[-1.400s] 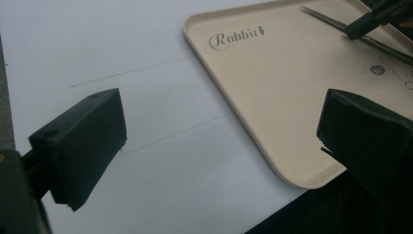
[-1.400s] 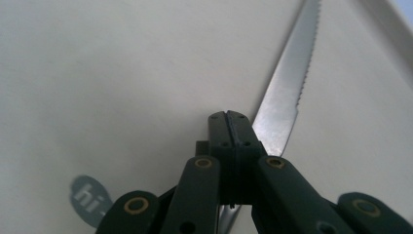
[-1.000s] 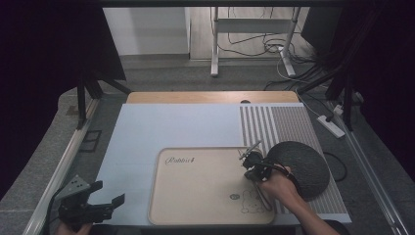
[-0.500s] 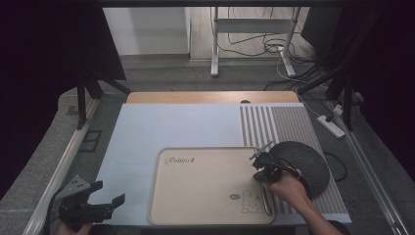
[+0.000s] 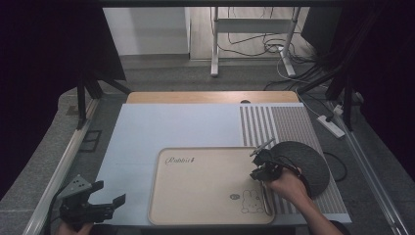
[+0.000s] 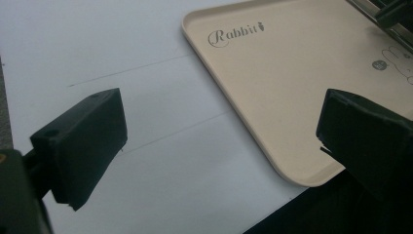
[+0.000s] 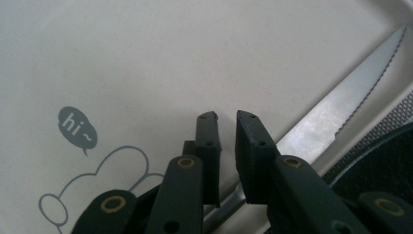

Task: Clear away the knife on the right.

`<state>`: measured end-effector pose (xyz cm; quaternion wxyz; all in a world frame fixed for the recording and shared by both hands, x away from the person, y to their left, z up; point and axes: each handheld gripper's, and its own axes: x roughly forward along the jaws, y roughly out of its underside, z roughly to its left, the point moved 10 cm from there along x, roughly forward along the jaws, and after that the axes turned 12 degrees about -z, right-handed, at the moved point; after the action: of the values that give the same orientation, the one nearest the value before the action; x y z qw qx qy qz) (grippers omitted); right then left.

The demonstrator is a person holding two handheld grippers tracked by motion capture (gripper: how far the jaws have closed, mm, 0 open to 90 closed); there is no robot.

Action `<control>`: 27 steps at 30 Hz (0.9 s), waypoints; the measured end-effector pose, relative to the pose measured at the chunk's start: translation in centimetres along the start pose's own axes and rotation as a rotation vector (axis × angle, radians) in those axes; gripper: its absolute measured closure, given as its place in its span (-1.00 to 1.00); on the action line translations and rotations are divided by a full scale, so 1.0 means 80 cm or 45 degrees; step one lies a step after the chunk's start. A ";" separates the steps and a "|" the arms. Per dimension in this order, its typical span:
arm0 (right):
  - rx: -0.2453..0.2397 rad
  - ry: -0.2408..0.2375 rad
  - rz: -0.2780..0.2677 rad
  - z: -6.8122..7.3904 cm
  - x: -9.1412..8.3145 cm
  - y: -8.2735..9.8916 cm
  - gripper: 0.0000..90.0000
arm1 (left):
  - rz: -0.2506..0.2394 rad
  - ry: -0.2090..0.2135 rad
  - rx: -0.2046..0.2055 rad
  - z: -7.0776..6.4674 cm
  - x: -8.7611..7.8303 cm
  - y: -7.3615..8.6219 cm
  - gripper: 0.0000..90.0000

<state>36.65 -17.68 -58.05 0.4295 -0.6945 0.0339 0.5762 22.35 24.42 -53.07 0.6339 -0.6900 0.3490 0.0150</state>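
A pale blue-white mat [image 5: 166, 132] covers most of the worktop, with a strip of bare light wood [image 5: 210, 97] showing along its far edge and a grey-and-white striped placemat [image 5: 286, 125] laid over the right side. On the near middle of the mat sits a beige rectangular plastic tray [image 5: 205, 181] printed with the word "Rabbit" at its far left and a line-drawn rabbit with a "hi~" bubble near its right corner. A round dark grey felt-like mat [image 5: 303, 164] lies on the striped placemat just beside the tray's right edge.

A steel table knife with a serrated blade [image 7: 341, 105] lies inside the tray along its right rim. The right claw [image 7: 225, 127] is over the tray's right side, its jaws drawn close with only a narrow gap between them; the knife's handle end passes beneath them, and whether they pinch it cannot be told. In the high view this claw [image 5: 264, 169] is at the tray's right edge, held by the right hand [image 5: 286, 188].

The left claw [image 5: 100, 200] hangs off the worktop's near left corner, jaws spread wide and empty; its own view looks across the mat to the tray's near left corner.

Beyond the worktop are a grey floor, white desk legs [image 5: 214, 44], loose black cables, a white power strip [image 5: 332, 126], and dark curtains on both sides.
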 end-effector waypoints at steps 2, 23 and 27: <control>-0.002 -0.001 -0.012 0.001 -0.001 -0.003 0.67 | 0.001 0.000 0.000 0.000 0.000 0.000 -0.90; 0.020 0.017 -0.127 -0.003 -0.010 -0.021 -0.41 | -0.003 0.002 -0.006 0.000 0.000 0.000 -0.90; 0.040 -0.008 -0.143 -0.003 -0.013 -0.021 -0.55 | -0.004 0.003 -0.010 0.000 0.000 0.000 -0.90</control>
<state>37.37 -17.21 -56.22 0.4721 -0.6868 0.0025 0.5527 22.36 24.46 -53.05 0.6308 -0.6931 0.3486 0.0145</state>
